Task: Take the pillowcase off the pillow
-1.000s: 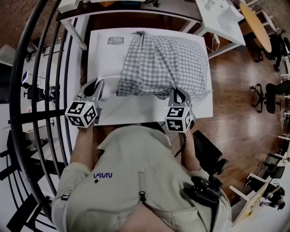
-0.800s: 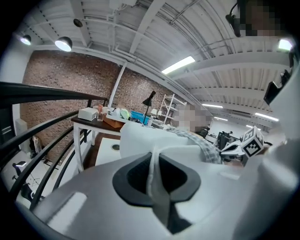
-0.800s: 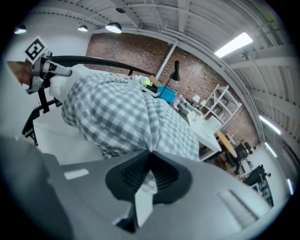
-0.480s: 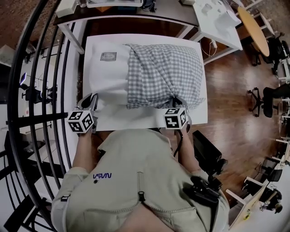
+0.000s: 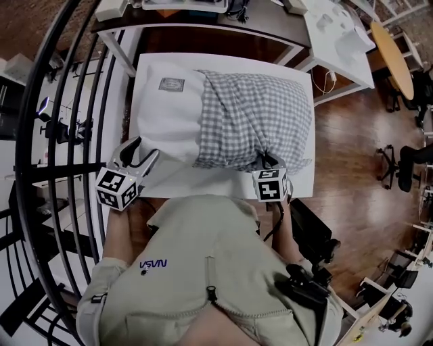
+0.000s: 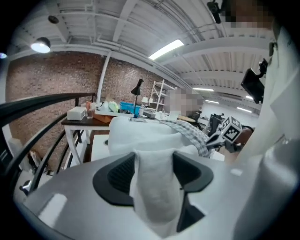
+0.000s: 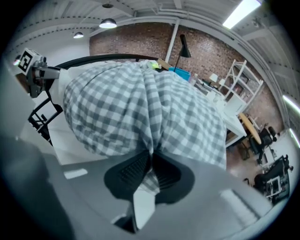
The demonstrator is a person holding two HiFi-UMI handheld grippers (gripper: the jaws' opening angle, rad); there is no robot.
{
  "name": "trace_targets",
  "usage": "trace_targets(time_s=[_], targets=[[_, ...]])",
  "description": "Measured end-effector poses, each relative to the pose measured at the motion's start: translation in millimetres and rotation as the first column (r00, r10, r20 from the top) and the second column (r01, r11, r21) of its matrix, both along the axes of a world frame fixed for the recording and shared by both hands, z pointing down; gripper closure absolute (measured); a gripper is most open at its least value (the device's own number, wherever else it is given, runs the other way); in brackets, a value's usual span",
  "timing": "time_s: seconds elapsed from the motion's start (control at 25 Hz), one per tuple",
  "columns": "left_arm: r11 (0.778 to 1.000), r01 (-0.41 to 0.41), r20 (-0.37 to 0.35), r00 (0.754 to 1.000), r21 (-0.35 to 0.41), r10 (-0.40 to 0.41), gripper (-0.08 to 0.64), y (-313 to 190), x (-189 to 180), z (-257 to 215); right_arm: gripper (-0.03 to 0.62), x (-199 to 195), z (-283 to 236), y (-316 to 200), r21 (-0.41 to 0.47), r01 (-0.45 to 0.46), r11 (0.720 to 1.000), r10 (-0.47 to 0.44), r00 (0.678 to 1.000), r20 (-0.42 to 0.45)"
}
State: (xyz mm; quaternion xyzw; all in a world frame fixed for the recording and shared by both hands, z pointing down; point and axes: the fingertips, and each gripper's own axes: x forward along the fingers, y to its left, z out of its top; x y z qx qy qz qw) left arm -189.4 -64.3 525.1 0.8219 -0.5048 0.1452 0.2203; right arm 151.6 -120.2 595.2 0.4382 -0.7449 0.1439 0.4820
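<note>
A white pillow [image 5: 169, 115] lies on the white table [image 5: 203, 181], its left part bare. The grey-and-white checked pillowcase [image 5: 257, 115] covers its right part. My left gripper [image 5: 141, 150] is at the pillow's near left corner. Its jaws have just been opening, and a fold of the white pillow [image 6: 152, 187] stands between the spread fingers of that left gripper [image 6: 153, 161]. My right gripper [image 5: 265, 161] is at the near right corner. Its jaws have just eased slightly, and the right gripper [image 7: 151, 157] still pinches bunched pillowcase [image 7: 140, 108] cloth.
A curved black railing [image 5: 67, 135] runs along the left side. Desks with clutter [image 5: 203, 20] stand behind the table, and a white table [image 5: 335, 34] is at the back right. Wooden floor with office chairs [image 5: 406, 145] lies to the right.
The left gripper pulled away left from the cloth, then came back to the pillow's corner with its jaws spread. The right gripper sank toward the table with the pillowcase. More white pillow shows.
</note>
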Motion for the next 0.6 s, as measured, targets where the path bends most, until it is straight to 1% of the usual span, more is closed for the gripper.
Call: trace_targets(time_s=[0.12,0.16,0.2,0.24,0.28,0.32,0.36,0.44,0.52,0.6], targets=[[0.998,-0.067,0.051,0.996,0.011,0.067,0.290,-12,7,-22,0.546,-5,-13,1,-0.012,0.034,0.999,-0.034,0.999,0.008],[0.995,-0.098,0.063,0.993,0.000,0.098,0.292,-13,8,-26,0.543,-7,-17,3,-0.020,0.044,0.999,-0.044,0.999,0.017],[0.991,-0.131,0.070,0.989,-0.019,0.132,0.311,-12,9,-28,0.535,-10,-20,5,-0.031,0.057,0.998,-0.056,0.998,0.029],[0.987,-0.156,0.070,0.985,-0.037,0.159,0.325,-10,8,-30,0.518,-12,-24,9,-0.045,0.075,0.996,-0.073,0.997,0.040],[0.985,-0.165,0.065,0.984,-0.045,0.168,0.327,-11,6,-35,0.497,-14,-26,13,-0.061,0.097,0.993,-0.094,0.994,0.048],[0.987,-0.158,0.060,0.985,-0.038,0.160,0.327,-14,2,-41,0.483,-15,-29,17,-0.076,0.122,0.990,-0.118,0.992,0.053],[0.990,-0.141,0.056,0.988,-0.020,0.142,0.327,-20,-1,-49,0.483,-16,-32,20,-0.086,0.148,0.985,-0.144,0.988,0.054],[0.993,-0.115,0.061,0.992,0.027,0.114,0.325,-39,-1,-61,0.483,-18,-43,21,-0.081,0.191,0.978,-0.186,0.981,0.057],[0.991,-0.120,0.082,0.990,0.057,0.116,0.310,-61,9,-63,0.485,-25,-58,14,-0.044,0.213,0.976,-0.210,0.975,0.075],[0.987,-0.143,0.117,0.984,0.070,0.135,0.277,-82,22,-56,0.495,-37,-79,3,0.026,0.219,0.975,-0.221,0.970,0.106]])
